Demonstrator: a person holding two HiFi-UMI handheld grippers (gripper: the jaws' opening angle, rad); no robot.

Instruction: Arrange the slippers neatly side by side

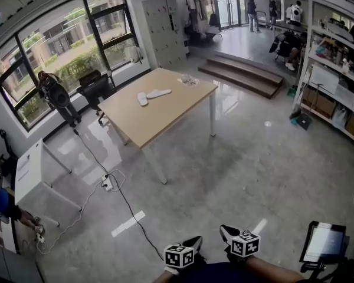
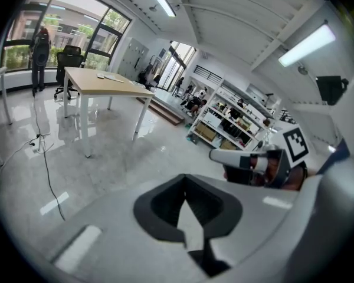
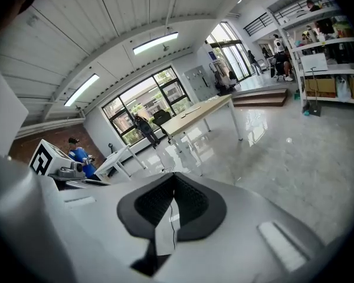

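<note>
Two white slippers lie on the wooden table (image 1: 165, 114) far across the room. One slipper (image 1: 143, 99) points along the table, and the other slipper (image 1: 159, 93) lies at an angle beside it. Both grippers are held low and close to the body, far from the table. My left gripper (image 1: 194, 241) is shut on nothing, and its pads meet in the left gripper view (image 2: 192, 216). My right gripper (image 1: 229, 232) is also shut and empty (image 3: 171, 217). The table (image 2: 109, 84) shows small in the left gripper view, and the table (image 3: 202, 108) also appears in the right gripper view.
Between me and the table is a stretch of glossy grey floor with a black cable (image 1: 121, 196) trailing across it. A small white table (image 1: 30, 171) stands at the left and an office chair (image 1: 96, 87) by the window. Steps (image 1: 242, 71) lie beyond, shelves (image 1: 336, 81) on the right, and a tablet (image 1: 323, 242) near my right.
</note>
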